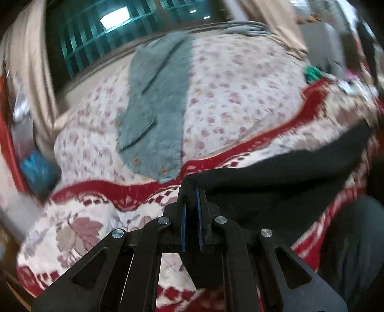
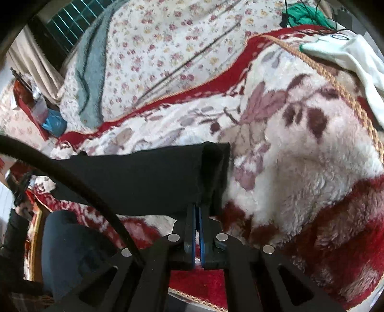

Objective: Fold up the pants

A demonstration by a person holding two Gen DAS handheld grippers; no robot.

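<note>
Currently, a pair of black fabric pants [image 1: 276,182] is being held stretched in the air between two handheld grippers, just above a thick fleece blanket [image 1: 79,230] patterned in red, cream and mauve flowers, which is covering a bed. Judging by how things lie, the folding is only partly underway: the cloth appears already doubled at one end, yet nothing is lying flat on the bed as a finished fold.

Starting at the left, the left gripper [image 1: 191,192] is pinching one end of the pants, its blue-lined fingers [image 1: 183,220] nearly together with dark cloth caught at the tips. It is pointing forward across the bed, roughly level. Beyond it, a grey-blue fluffy garment with small wooden buttons [image 1: 156,108] is lying on a cream quilt printed with small pink flowers [image 1: 240,84].

Moving right, the right gripper [image 2: 196,206] is clamping the other end of the pants [image 2: 144,180], jaws almost closed on a layered edge that is hanging in folds. It is angling forward and slightly downward over the blanket [image 2: 300,156]. A white cloth [image 2: 355,60] and a green garment [image 2: 304,14] are sitting at the far right, well apart from the pants.
</note>
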